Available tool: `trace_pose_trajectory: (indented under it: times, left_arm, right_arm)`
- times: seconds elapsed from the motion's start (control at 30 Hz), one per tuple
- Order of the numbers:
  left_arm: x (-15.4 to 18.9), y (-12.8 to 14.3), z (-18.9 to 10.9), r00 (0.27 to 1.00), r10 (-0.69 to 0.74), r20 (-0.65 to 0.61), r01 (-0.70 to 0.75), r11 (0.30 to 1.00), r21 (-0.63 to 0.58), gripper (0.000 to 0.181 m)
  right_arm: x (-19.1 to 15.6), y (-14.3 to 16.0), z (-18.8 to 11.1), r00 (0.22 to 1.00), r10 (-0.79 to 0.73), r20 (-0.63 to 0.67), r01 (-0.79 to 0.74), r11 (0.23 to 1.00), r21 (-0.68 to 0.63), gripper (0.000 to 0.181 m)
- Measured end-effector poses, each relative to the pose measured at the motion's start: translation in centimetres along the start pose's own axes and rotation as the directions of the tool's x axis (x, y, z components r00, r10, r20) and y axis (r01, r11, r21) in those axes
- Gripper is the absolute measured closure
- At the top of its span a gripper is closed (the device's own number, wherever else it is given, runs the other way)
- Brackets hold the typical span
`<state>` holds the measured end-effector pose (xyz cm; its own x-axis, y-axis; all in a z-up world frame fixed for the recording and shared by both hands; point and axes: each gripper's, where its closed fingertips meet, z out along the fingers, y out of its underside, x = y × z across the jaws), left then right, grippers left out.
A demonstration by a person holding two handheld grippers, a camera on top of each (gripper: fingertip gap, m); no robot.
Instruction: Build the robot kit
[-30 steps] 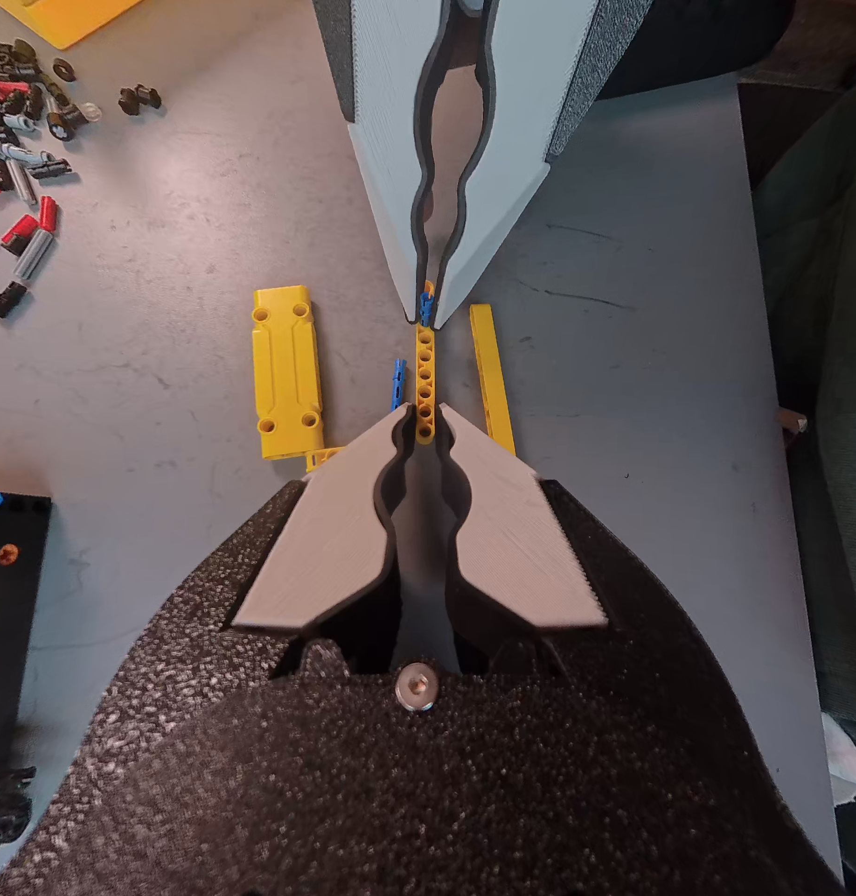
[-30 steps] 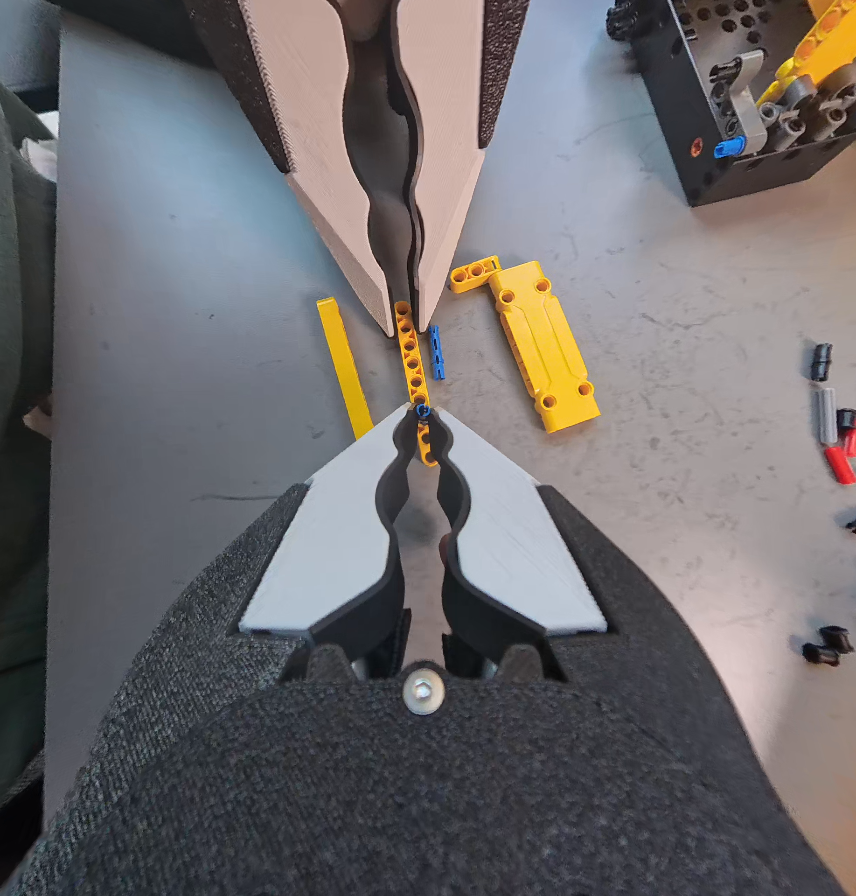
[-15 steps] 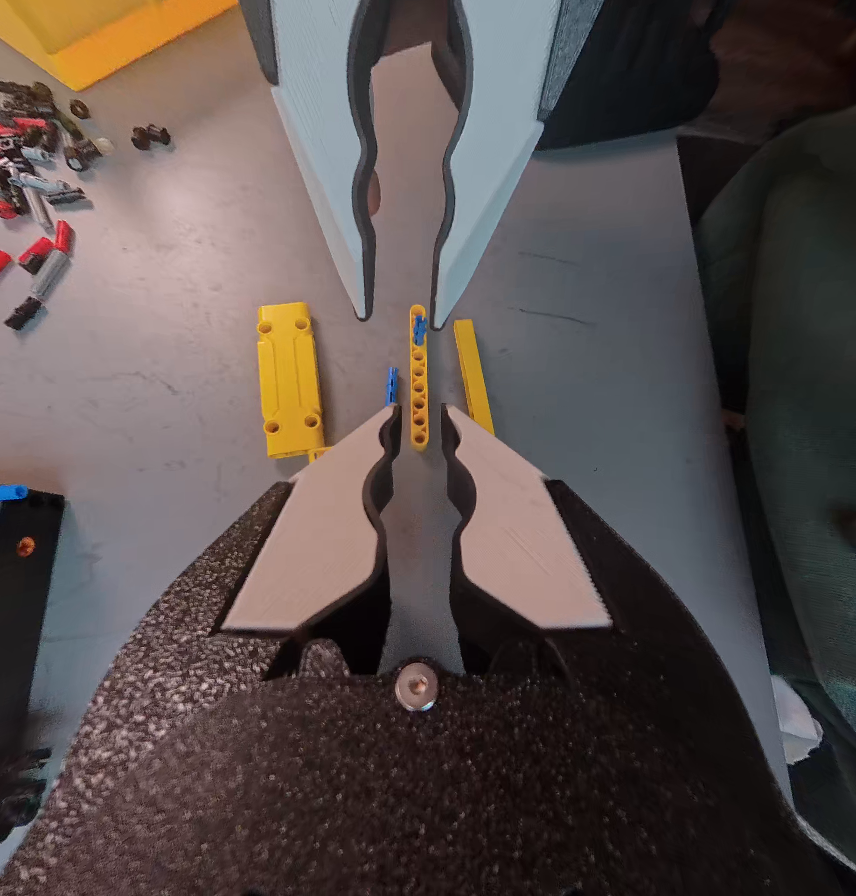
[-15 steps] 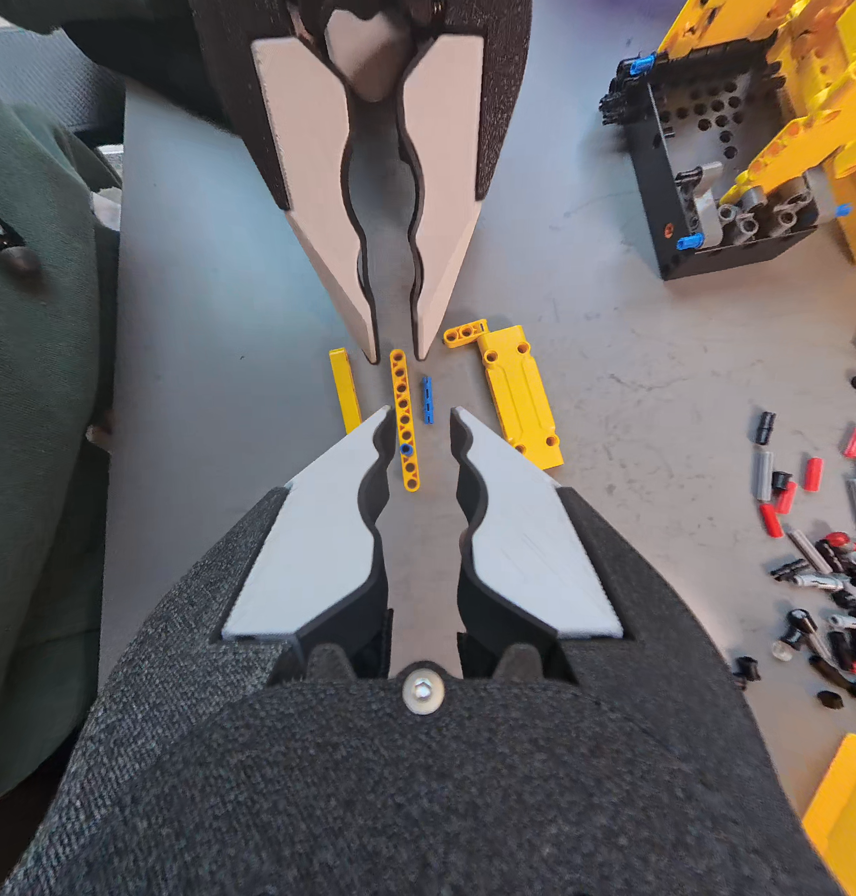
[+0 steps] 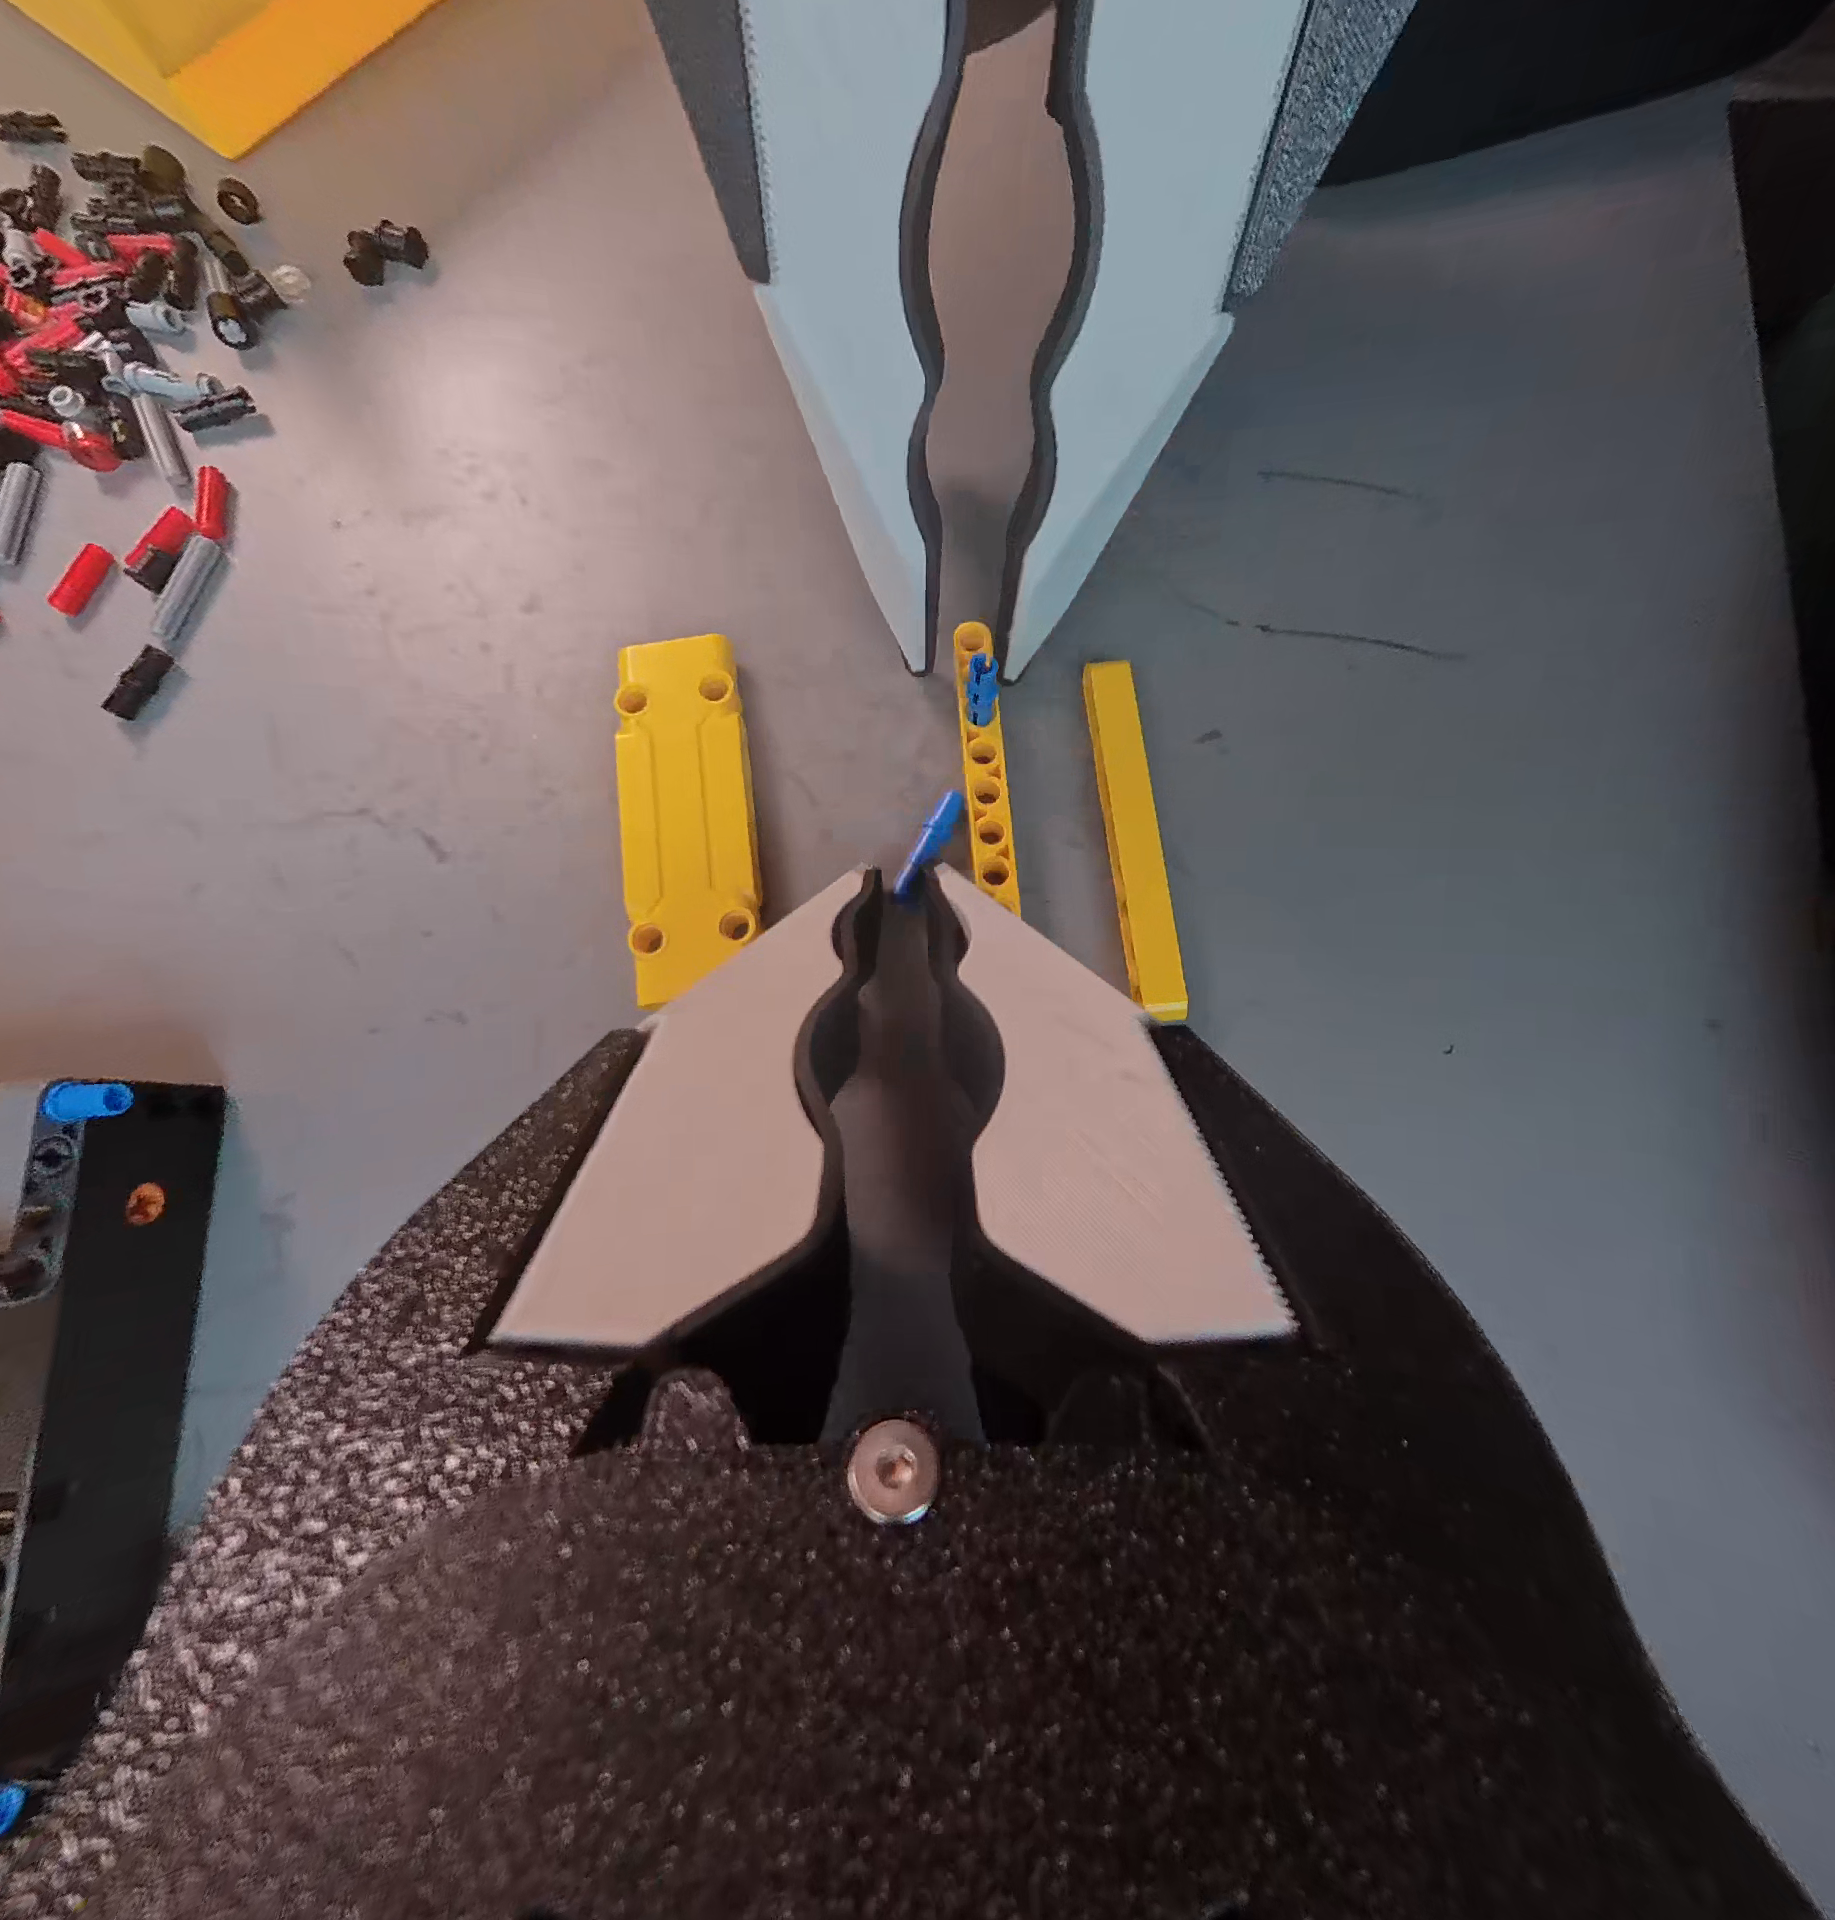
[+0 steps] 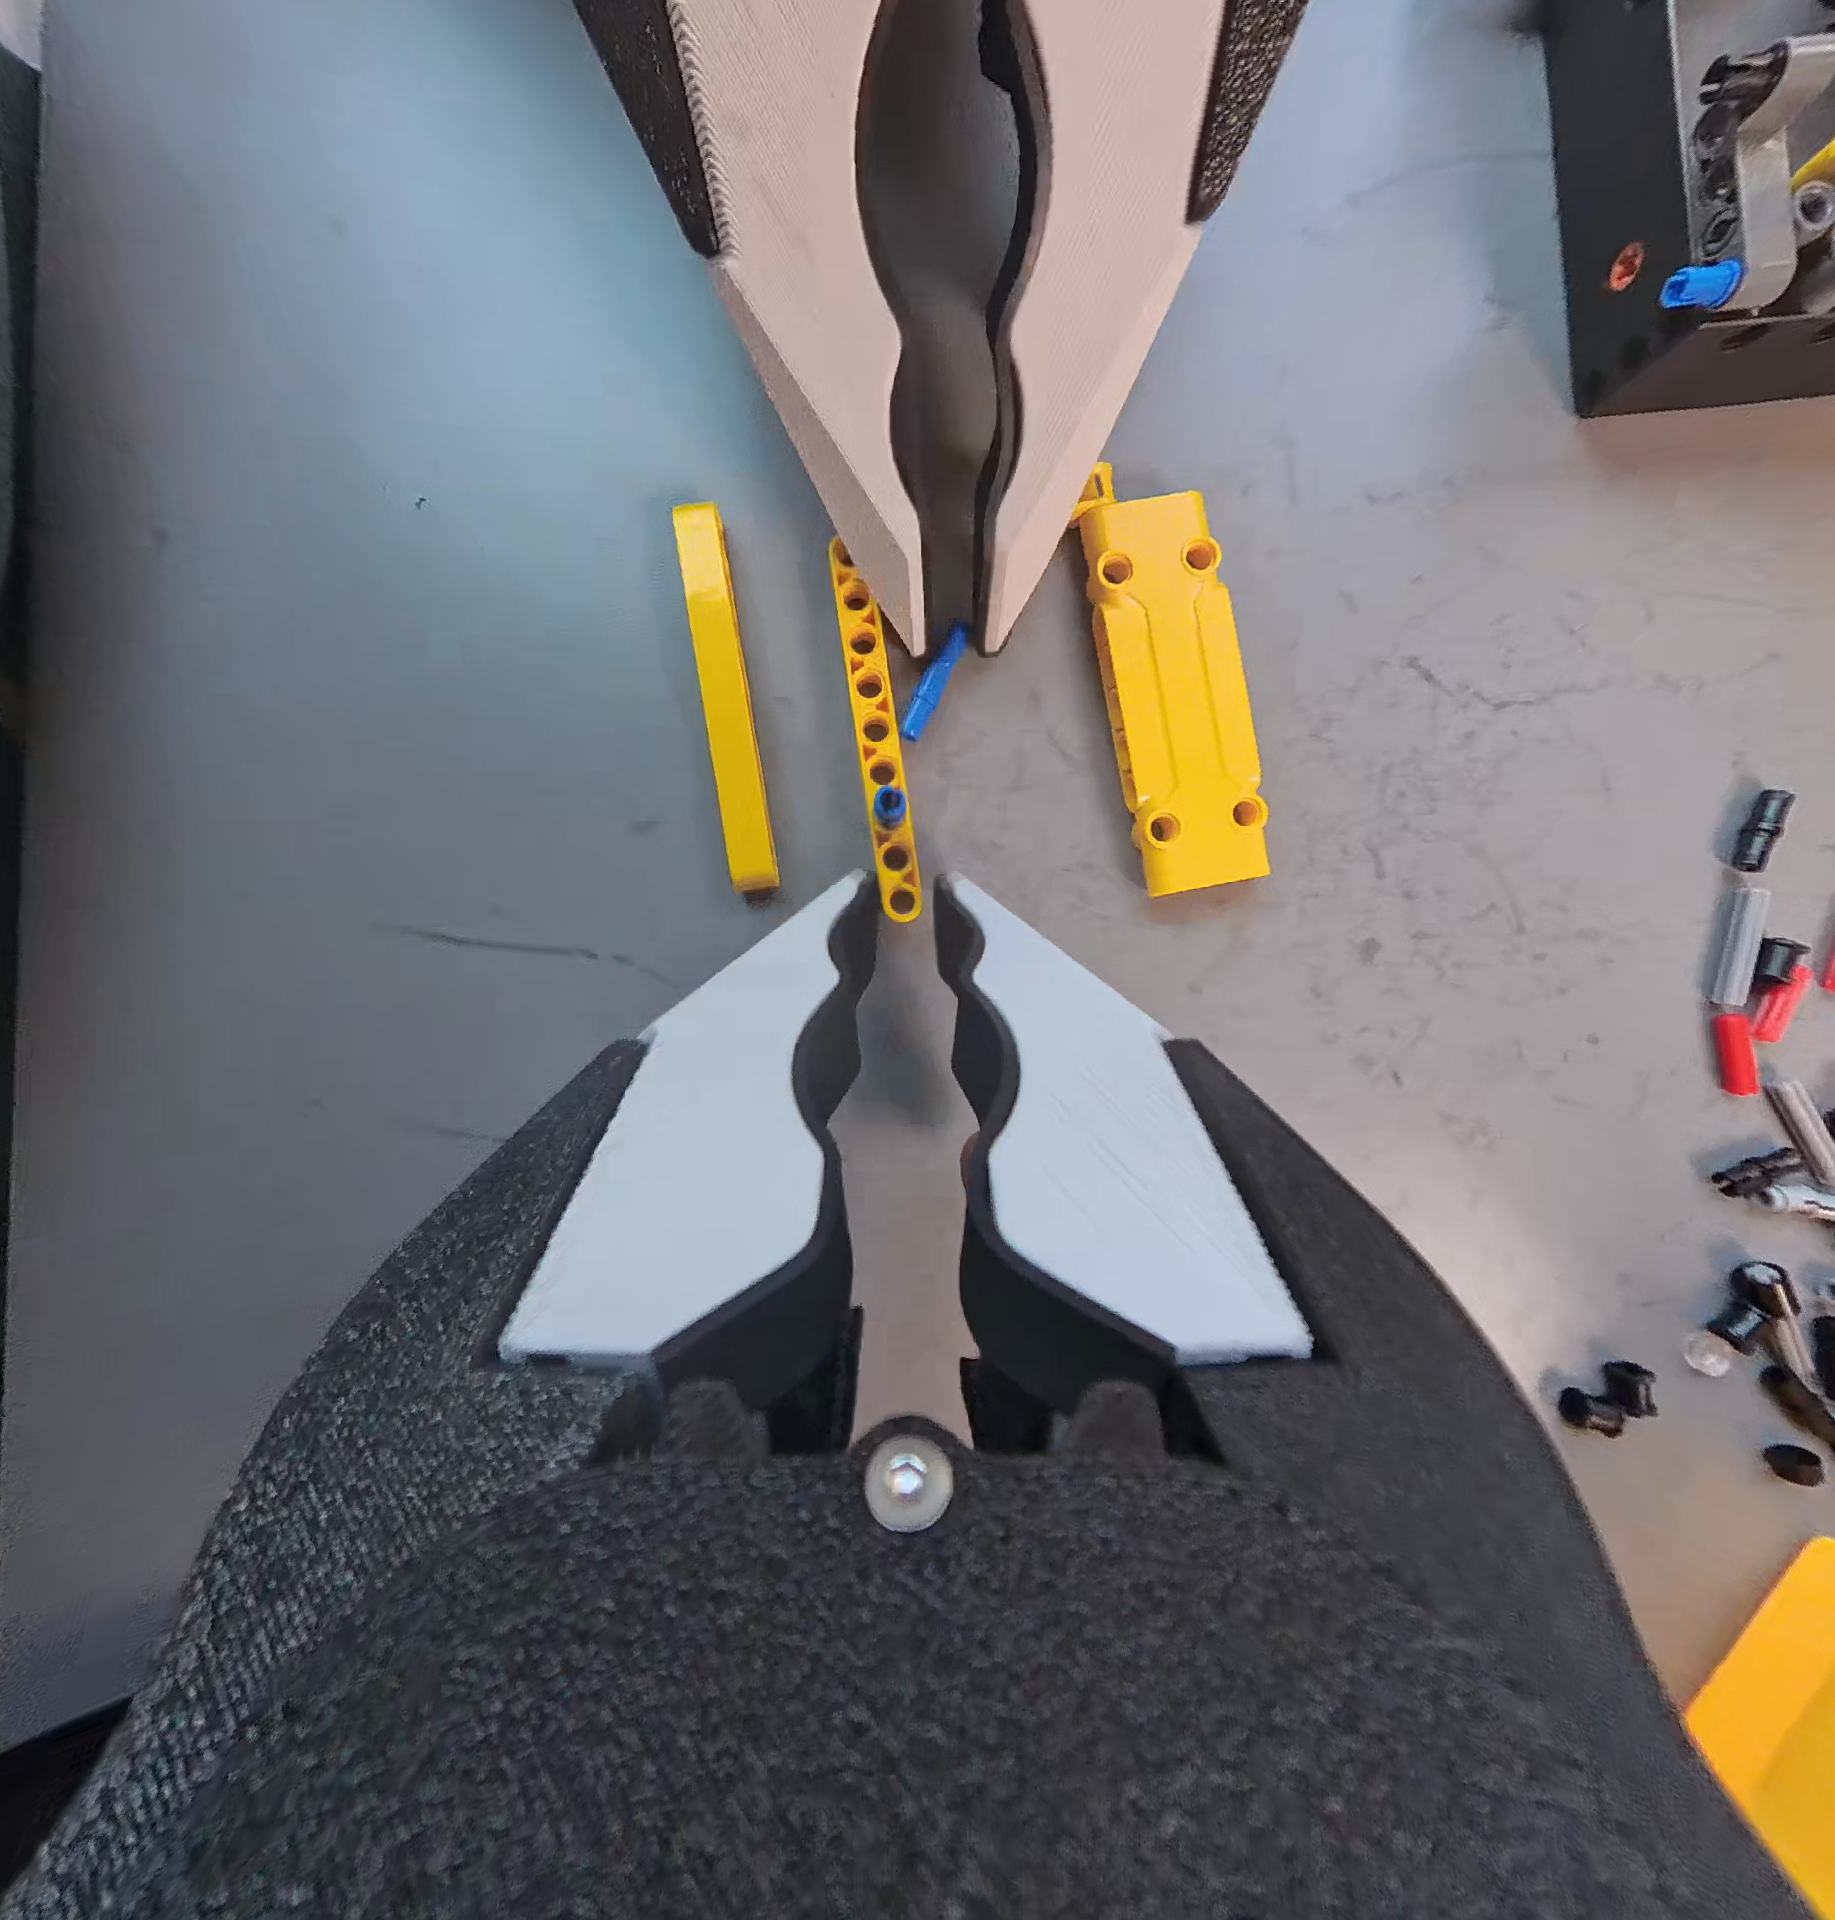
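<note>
A yellow holed beam (image 5: 988, 800) lies on the grey table with a blue pin (image 5: 980, 686) standing in a hole near its far end. My left gripper (image 5: 900, 883) is shut on one end of a loose blue pin (image 5: 925, 854), which sticks out tilted just left of the beam. My right gripper (image 6: 905, 883) is slightly open, its tips either side of the beam's (image 6: 877, 727) near end without clamping it. The right wrist view also shows the inserted pin (image 6: 889, 802), the held pin (image 6: 934, 681) and the left gripper (image 6: 954, 644).
A yellow flat panel (image 5: 687, 821) and a smooth yellow bar (image 5: 1136, 831) flank the beam. A pile of small red, grey and black pins (image 5: 82, 343), a black boxy assembly (image 5: 113, 1299) and a yellow tray corner (image 5: 248, 62) lie to the left. The table edge runs along the right. Some 5 cm of space lies between my two pairs of fingers.
Both grippers let go of the beam and opened. The left one then shifted left and shut on the loose blue pin. The right one narrowed around the beam's end.
</note>
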<state>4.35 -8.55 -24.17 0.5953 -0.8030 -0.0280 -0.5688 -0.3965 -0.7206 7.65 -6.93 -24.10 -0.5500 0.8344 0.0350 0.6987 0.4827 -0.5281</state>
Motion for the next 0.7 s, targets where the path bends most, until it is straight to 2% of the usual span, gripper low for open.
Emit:
trace_pose_trajectory:
  times: [0.2,0.37,0.4,0.5,0.57,0.7]
  left_arm:
    - [0.1,0.0,0.1,1.000,0.002,-0.006,-0.002,1.000,-0.008,0.177]
    - [0.1,0.0,0.1,1.000,0.024,-0.002,-0.024,0.999,-0.021,0.178]
    - [0.1,-0.1,0.1,0.999,0.033,0.006,-0.033,0.999,-0.024,0.179]
    - [0.0,-0.6,-0.3,1.000,-0.009,-0.008,0.009,0.999,0.038,0.179]
    - [0.2,-2.2,-1.7,0.997,-0.047,-0.065,0.057,0.985,0.163,0.179]
    - [1.3,-6.0,-4.4,0.974,-0.070,-0.217,0.153,0.906,0.395,0.178]
  right_arm:
    - [0.9,1.8,-1.0,0.997,-0.070,0.040,0.072,0.995,-0.063,0.174]
    - [1.5,2.5,-1.5,0.994,-0.098,0.056,0.101,0.993,-0.059,0.173]
    - [1.6,2.5,-1.7,0.994,-0.096,0.053,0.098,0.994,-0.046,0.169]
    - [1.5,0.6,-3.4,0.998,-0.044,0.040,0.041,0.996,0.084,0.159]
    - [1.2,-1.1,-4.6,1.000,-0.030,0.000,0.030,0.980,0.196,0.158]
    - [-0.4,-4.9,-6.0,0.997,-0.027,-0.071,0.055,0.902,0.428,0.158]
